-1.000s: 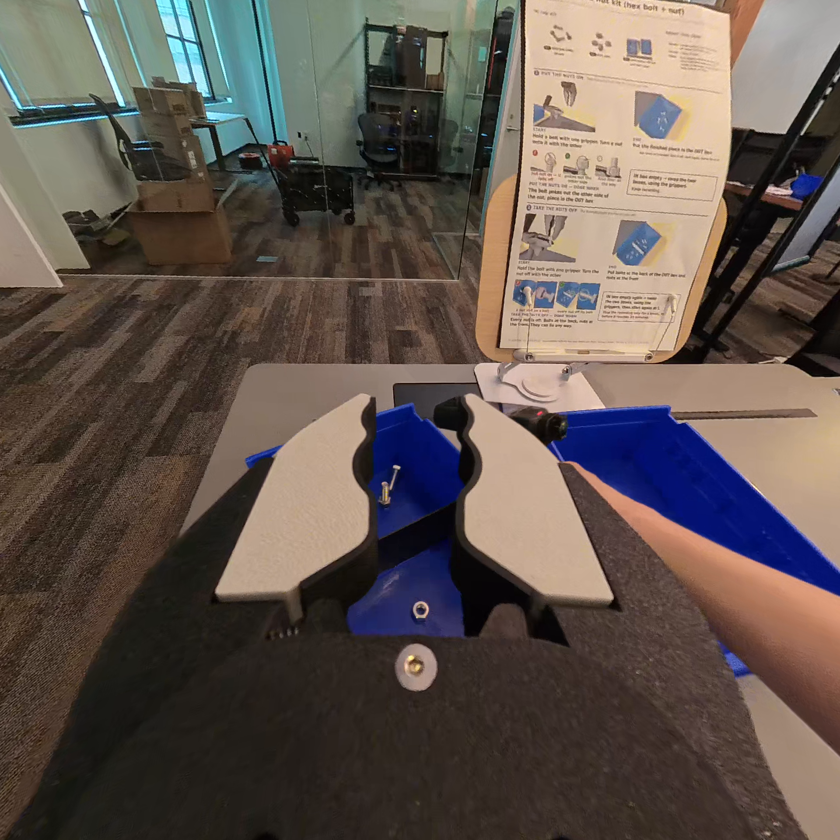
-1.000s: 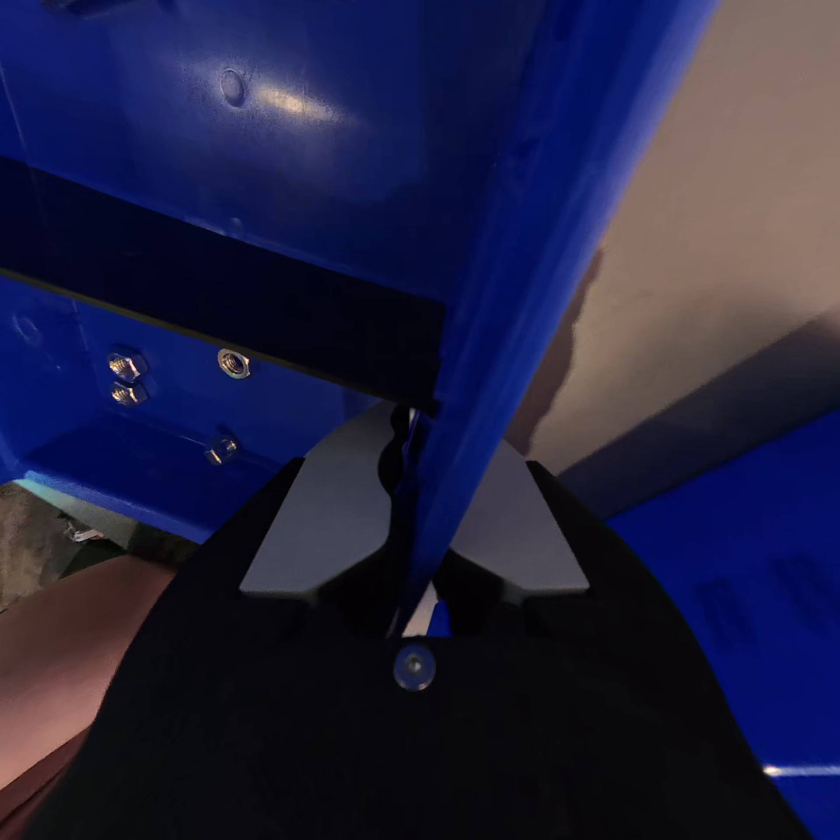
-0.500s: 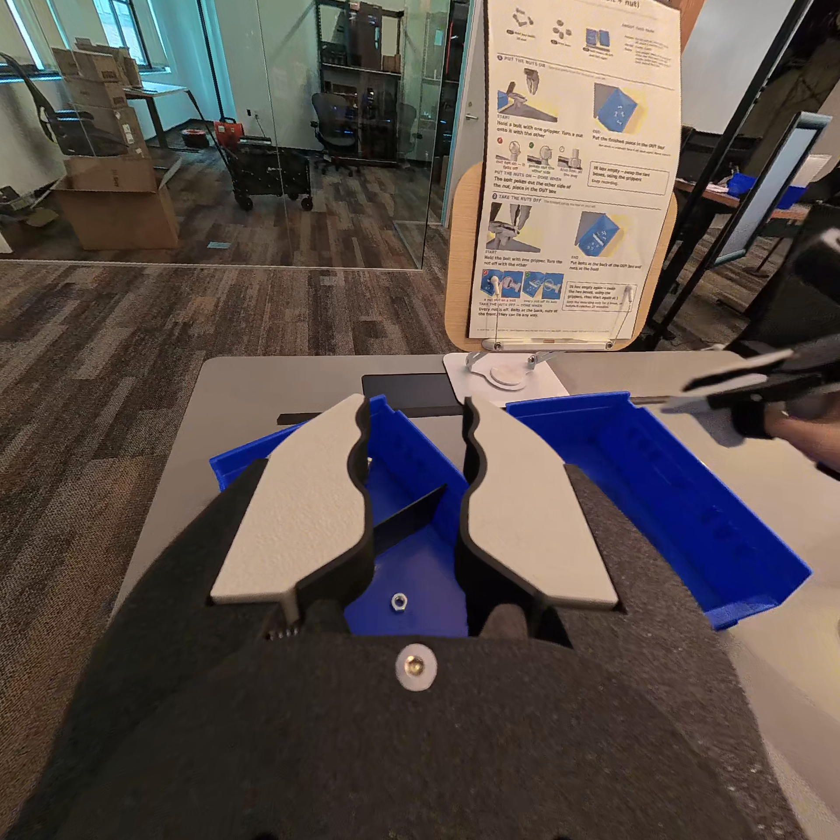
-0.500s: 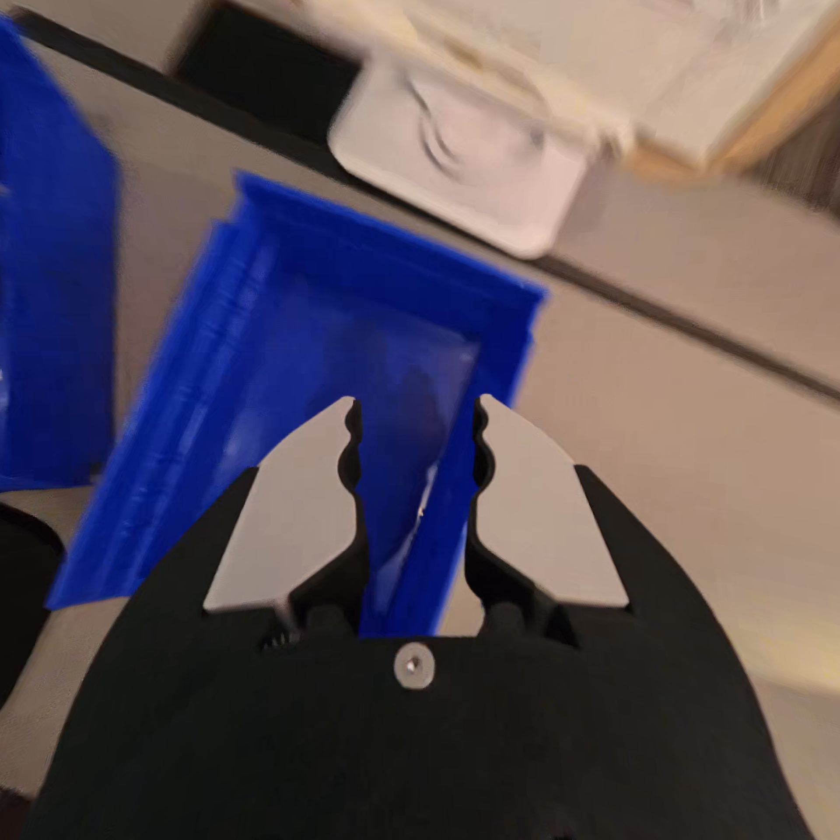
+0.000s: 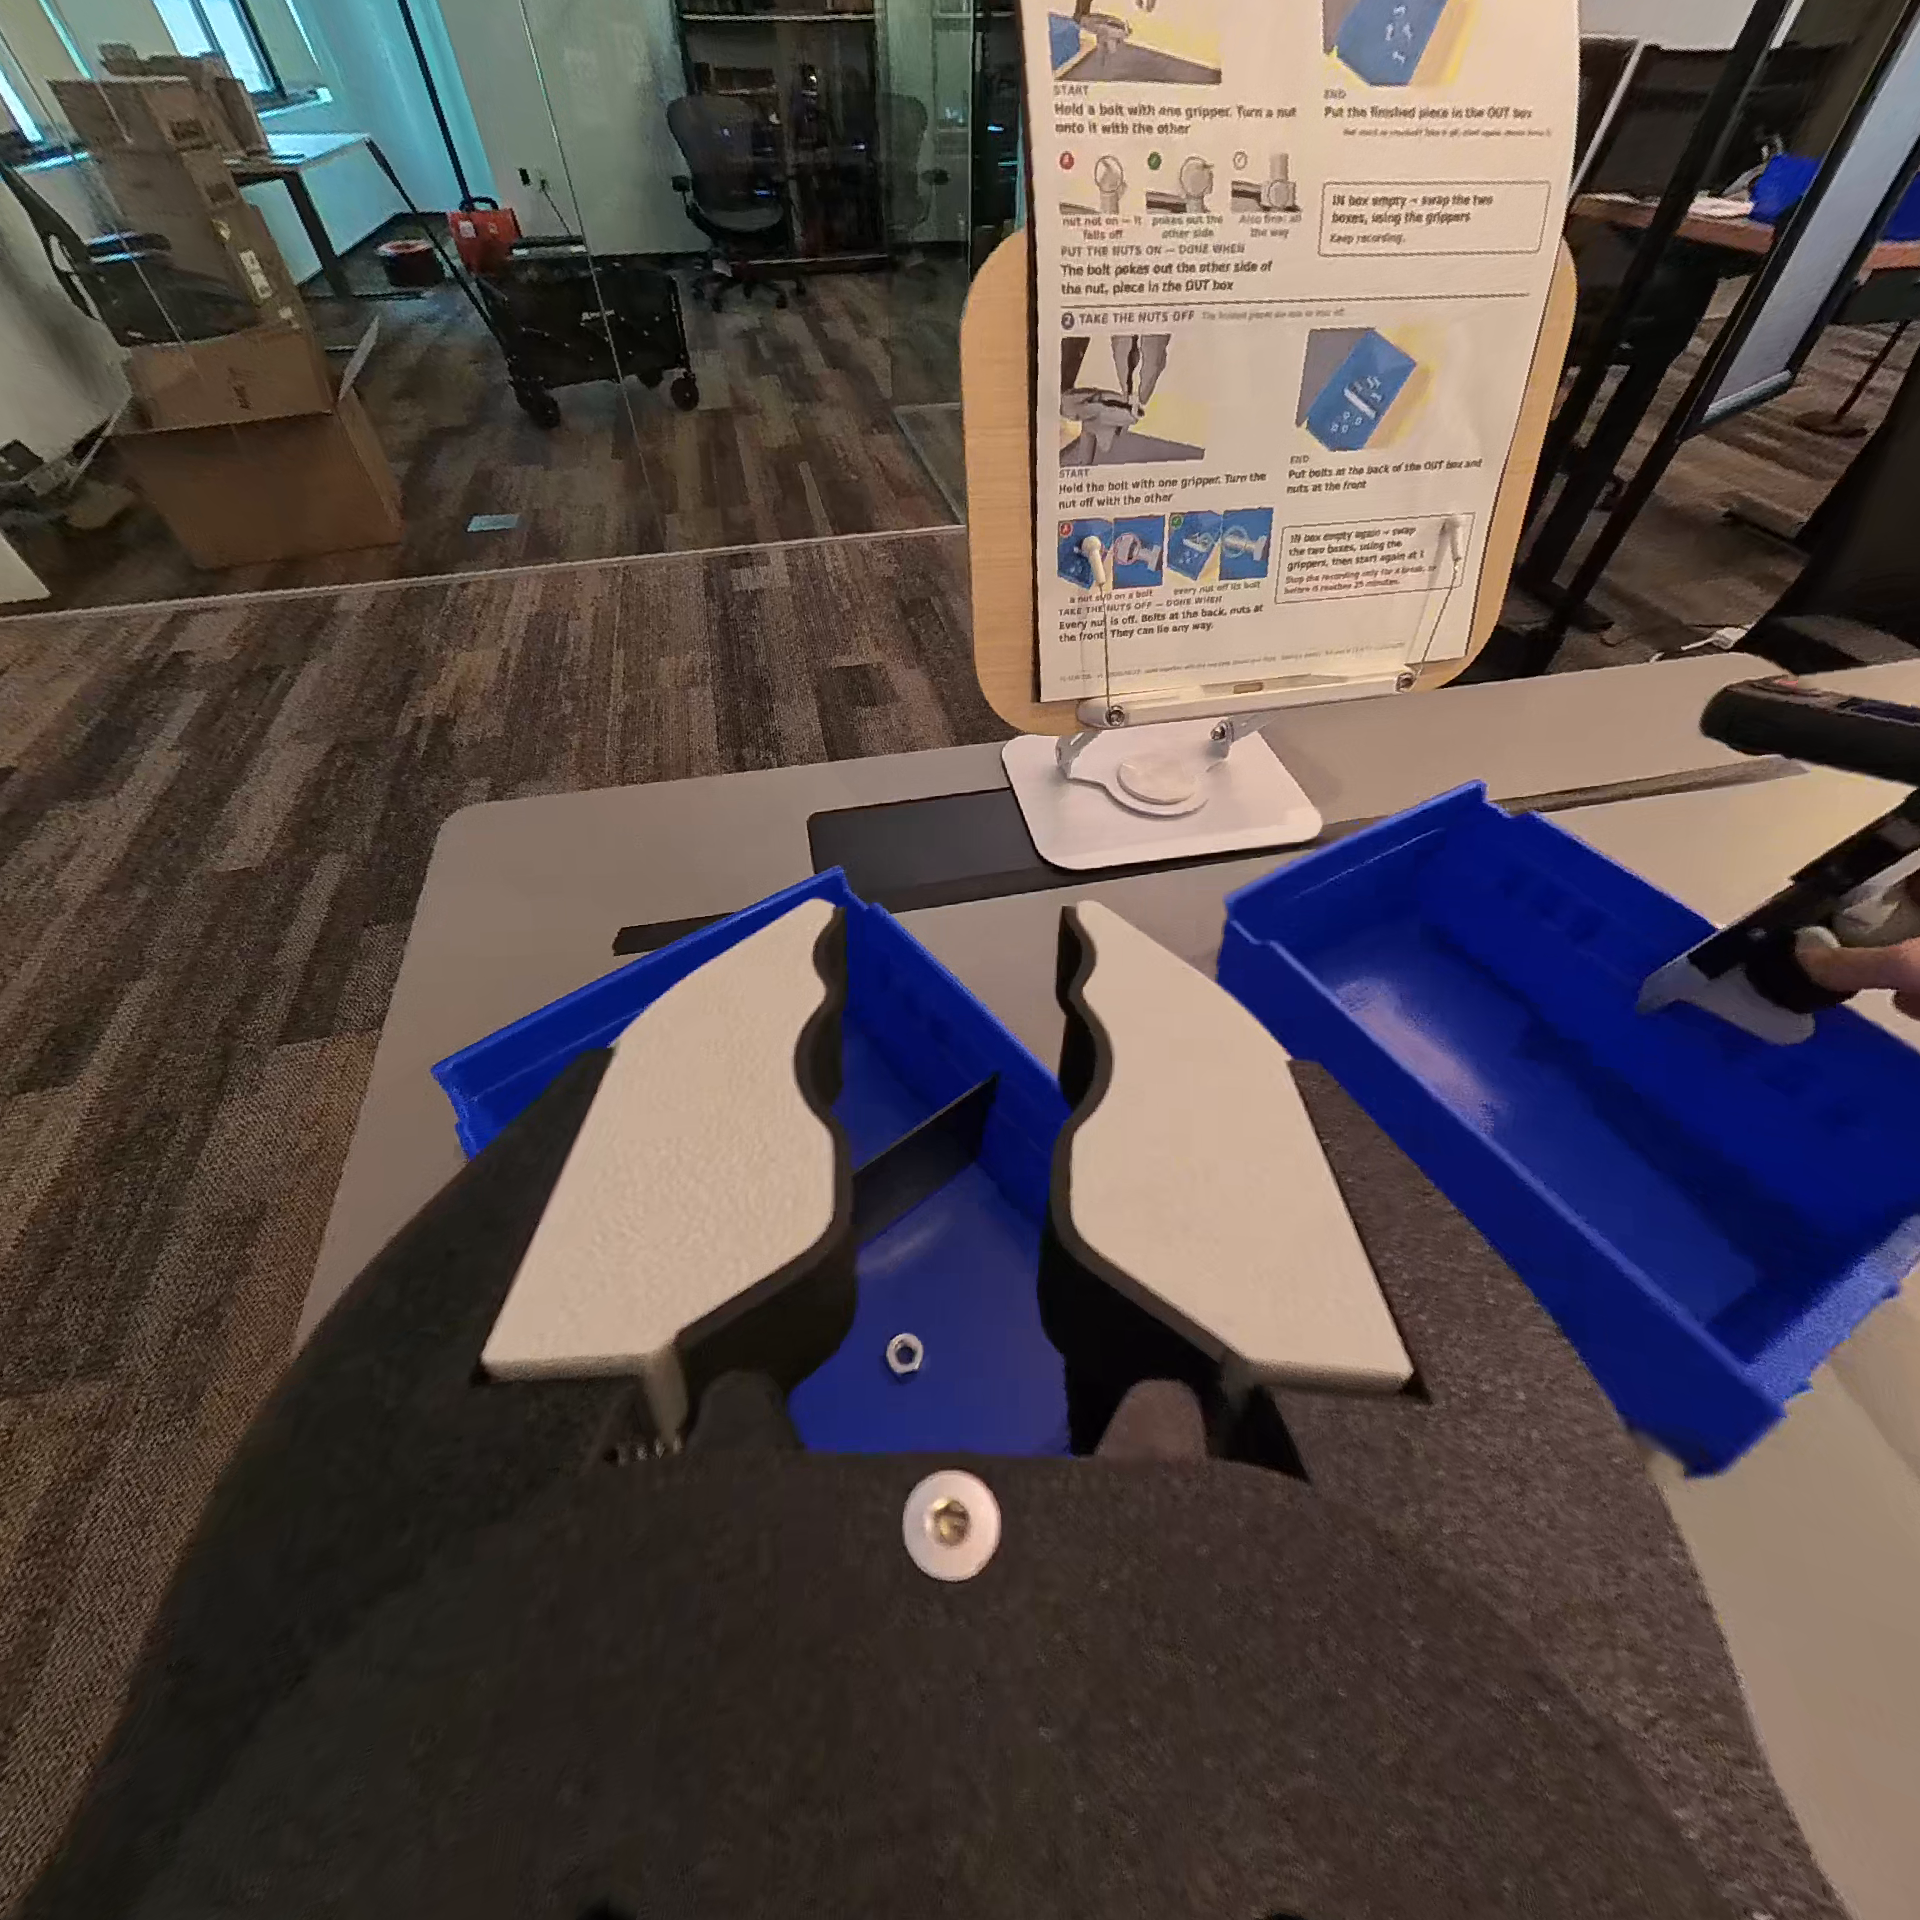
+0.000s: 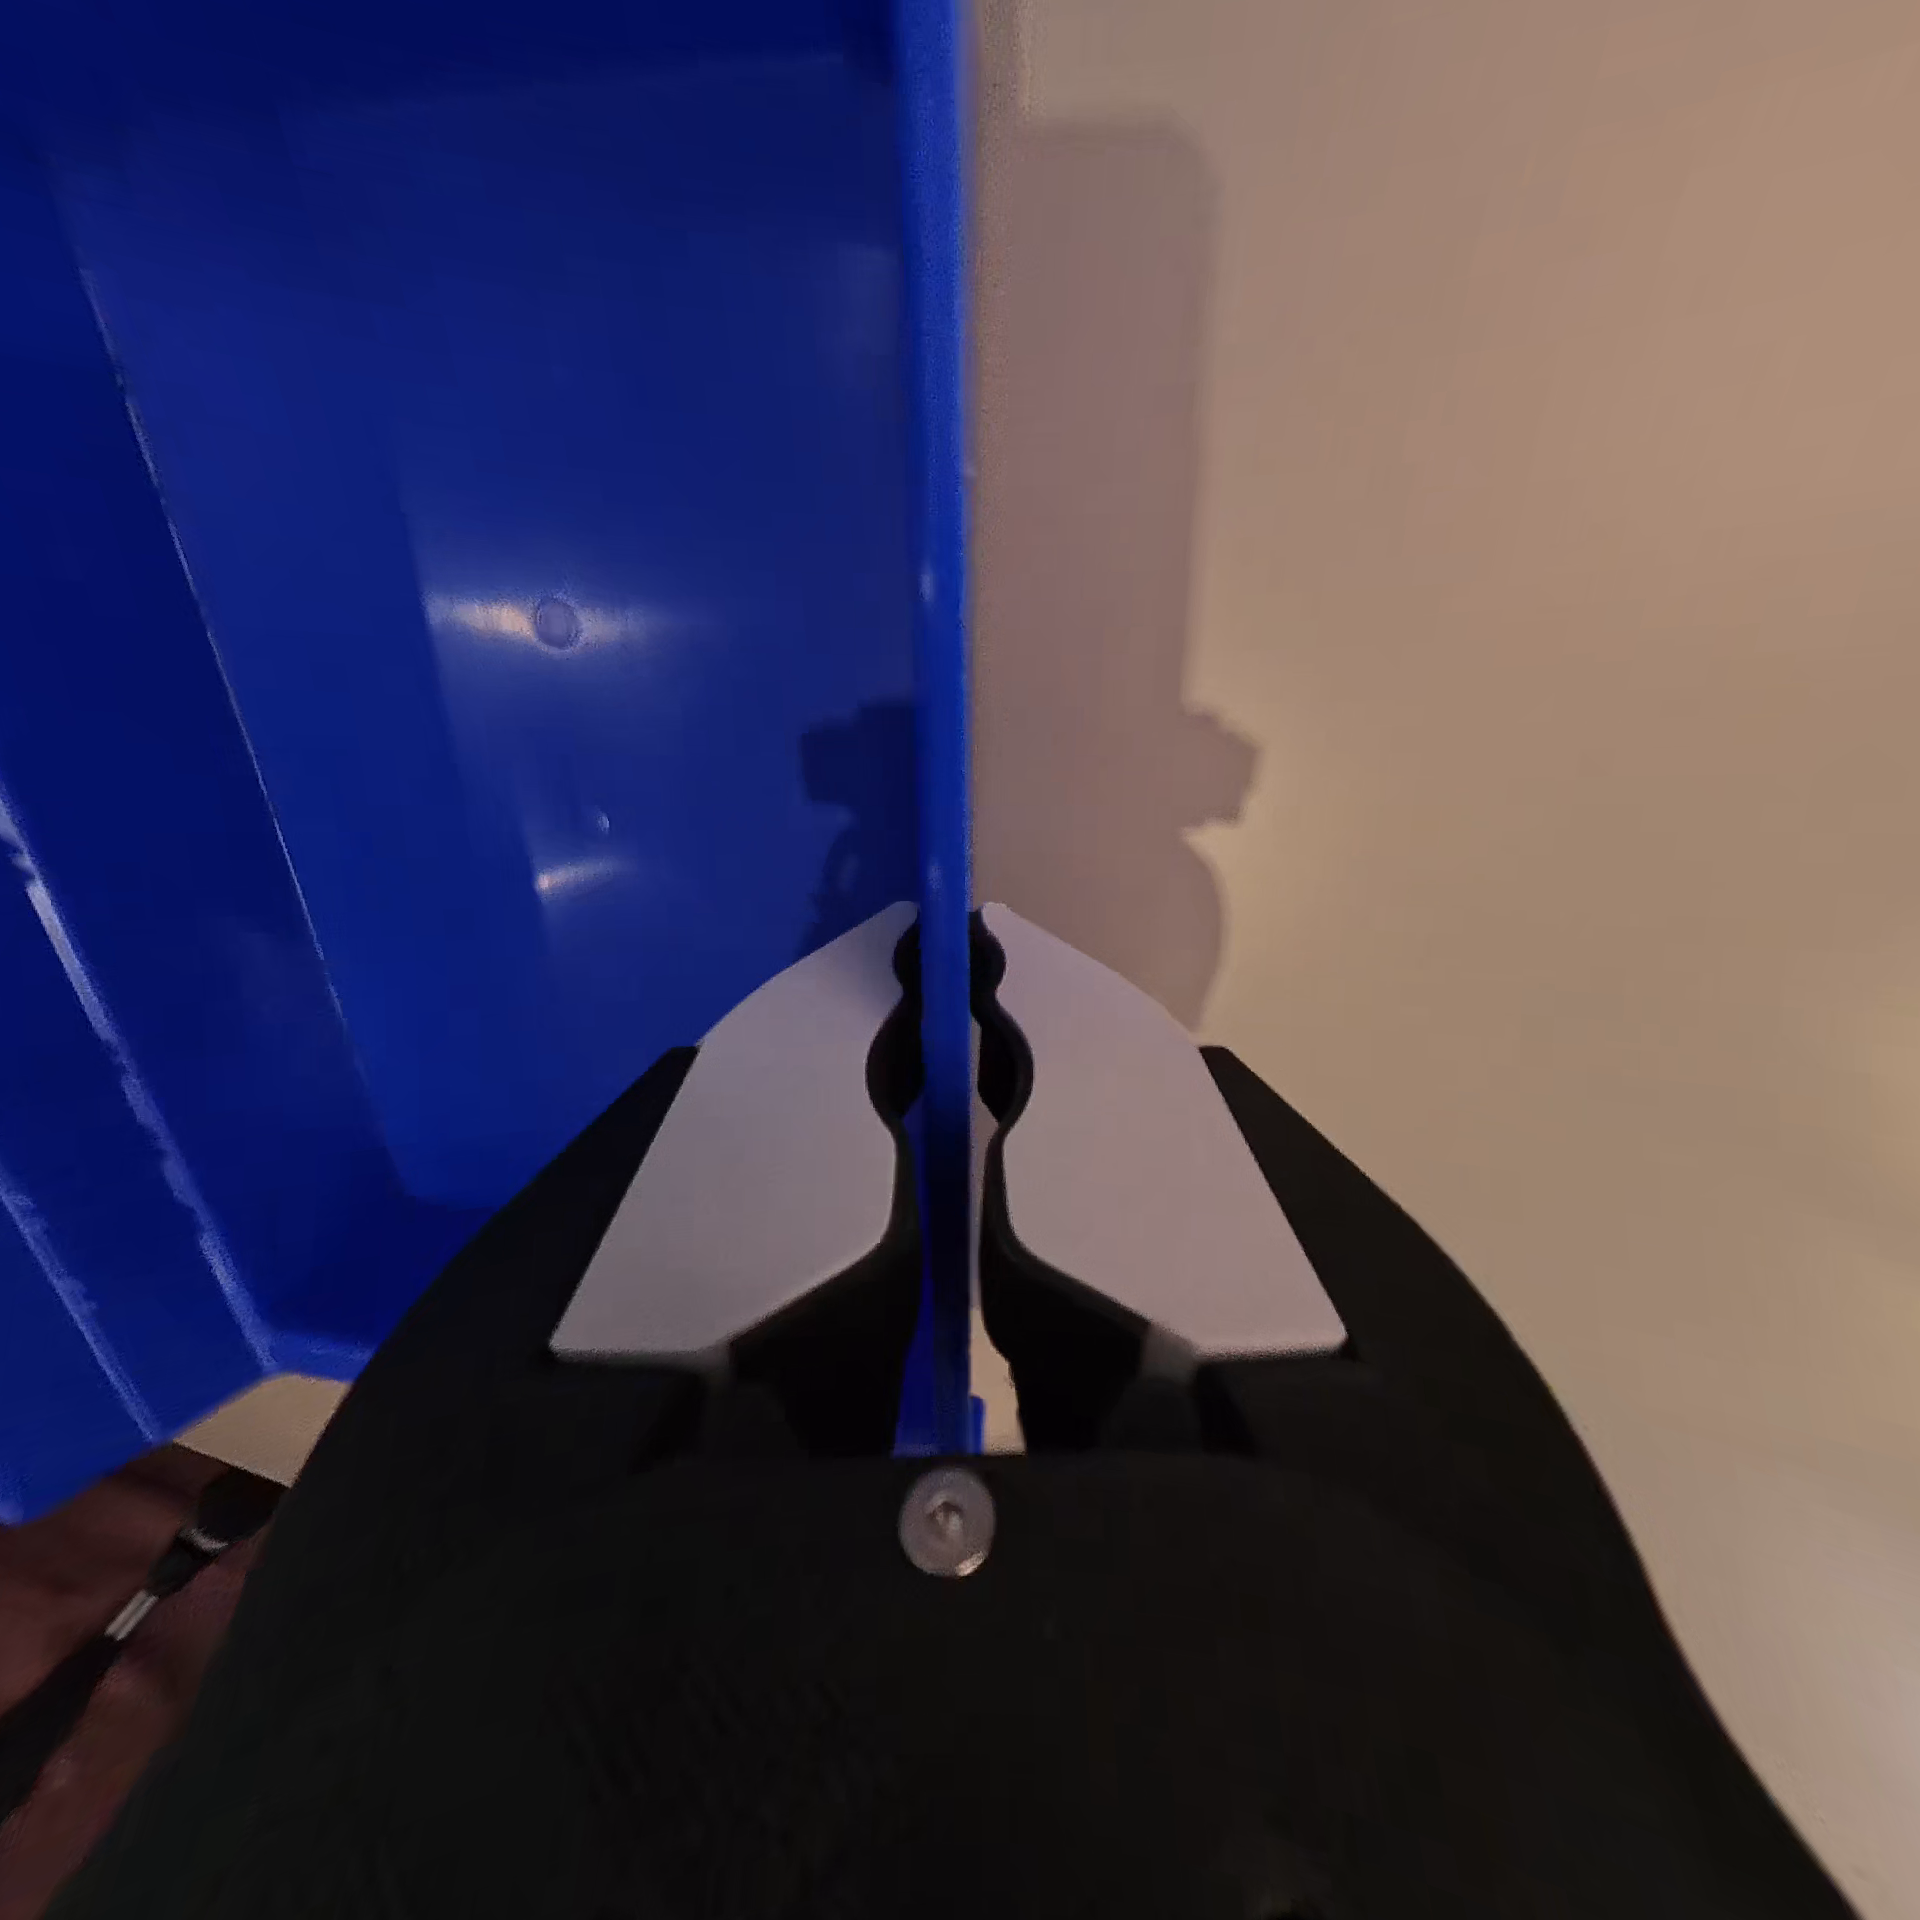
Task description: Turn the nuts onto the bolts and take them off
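Note:
My left gripper [image 5: 951, 925] is open and empty, hovering over the left blue bin [image 5: 623, 1003]. That bin has a black divider [image 5: 925, 1143], and one loose silver nut [image 5: 905, 1354] lies on its floor between my fingers. No bolt is in view. My right gripper [image 6: 943, 914] is shut on the side wall [image 6: 940, 520] of the right blue bin [image 5: 1507, 1091], which looks empty. The right gripper also shows at the far right of the left wrist view [image 5: 1714, 987], reaching into that bin.
A white stand [image 5: 1158, 800] holding an instruction sheet sits at the back of the grey table [image 5: 582, 862], next to a black strip [image 5: 914, 847]. The table's left edge drops to carpet. A strip of bare table separates the two bins. Some 50 cm of space lies between my two pairs of fingers.
My right gripper let go of the divided bin's wall, opened over the empty bin, and has now shut on that bin's side wall. The left gripper stayed open.

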`<act>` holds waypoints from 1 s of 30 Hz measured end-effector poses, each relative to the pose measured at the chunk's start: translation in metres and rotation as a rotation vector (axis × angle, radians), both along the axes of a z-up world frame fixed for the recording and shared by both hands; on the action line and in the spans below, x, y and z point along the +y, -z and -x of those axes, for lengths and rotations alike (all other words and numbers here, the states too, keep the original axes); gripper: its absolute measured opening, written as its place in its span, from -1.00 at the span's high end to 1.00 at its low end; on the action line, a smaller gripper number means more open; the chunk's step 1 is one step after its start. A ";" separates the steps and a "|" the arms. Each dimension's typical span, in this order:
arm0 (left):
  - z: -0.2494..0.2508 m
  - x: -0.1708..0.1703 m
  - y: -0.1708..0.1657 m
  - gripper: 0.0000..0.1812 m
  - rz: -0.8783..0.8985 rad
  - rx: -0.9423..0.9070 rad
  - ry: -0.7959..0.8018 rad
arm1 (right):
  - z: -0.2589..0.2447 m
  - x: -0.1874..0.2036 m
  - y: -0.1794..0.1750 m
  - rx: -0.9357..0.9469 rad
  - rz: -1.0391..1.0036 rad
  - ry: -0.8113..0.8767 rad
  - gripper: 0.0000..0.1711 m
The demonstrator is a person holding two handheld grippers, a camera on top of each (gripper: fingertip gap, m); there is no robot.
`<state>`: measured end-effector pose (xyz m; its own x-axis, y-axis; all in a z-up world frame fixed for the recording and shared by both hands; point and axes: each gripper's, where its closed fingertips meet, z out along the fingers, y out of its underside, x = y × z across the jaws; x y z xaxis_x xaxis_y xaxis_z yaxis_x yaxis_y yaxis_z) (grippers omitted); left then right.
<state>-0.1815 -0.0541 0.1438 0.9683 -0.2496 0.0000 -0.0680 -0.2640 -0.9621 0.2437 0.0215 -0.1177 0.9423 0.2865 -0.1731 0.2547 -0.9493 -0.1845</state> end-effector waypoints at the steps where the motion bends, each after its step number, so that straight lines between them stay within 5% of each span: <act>1: -0.001 0.001 0.001 0.58 0.005 0.000 0.002 | -0.018 0.000 0.000 0.002 0.003 0.026 0.92; 10: -0.004 0.000 -0.001 0.57 0.004 0.006 -0.018 | -0.193 -0.026 0.002 -0.030 0.010 0.238 0.94; 21: 0.020 -0.019 -0.008 0.53 0.018 0.084 -0.154 | -0.259 -0.049 0.003 -0.017 -0.019 0.348 0.92; 30: 0.094 -0.027 0.111 0.32 0.347 0.054 -0.301 | -0.268 -0.042 0.003 -0.008 -0.056 0.409 0.93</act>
<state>-0.2753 -0.0808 0.0329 0.9986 0.0487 -0.0184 0.0136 -0.5852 -0.8108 0.5114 -0.0202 -0.1211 0.9817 -0.1033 -0.1602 -0.1399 -0.9611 -0.2381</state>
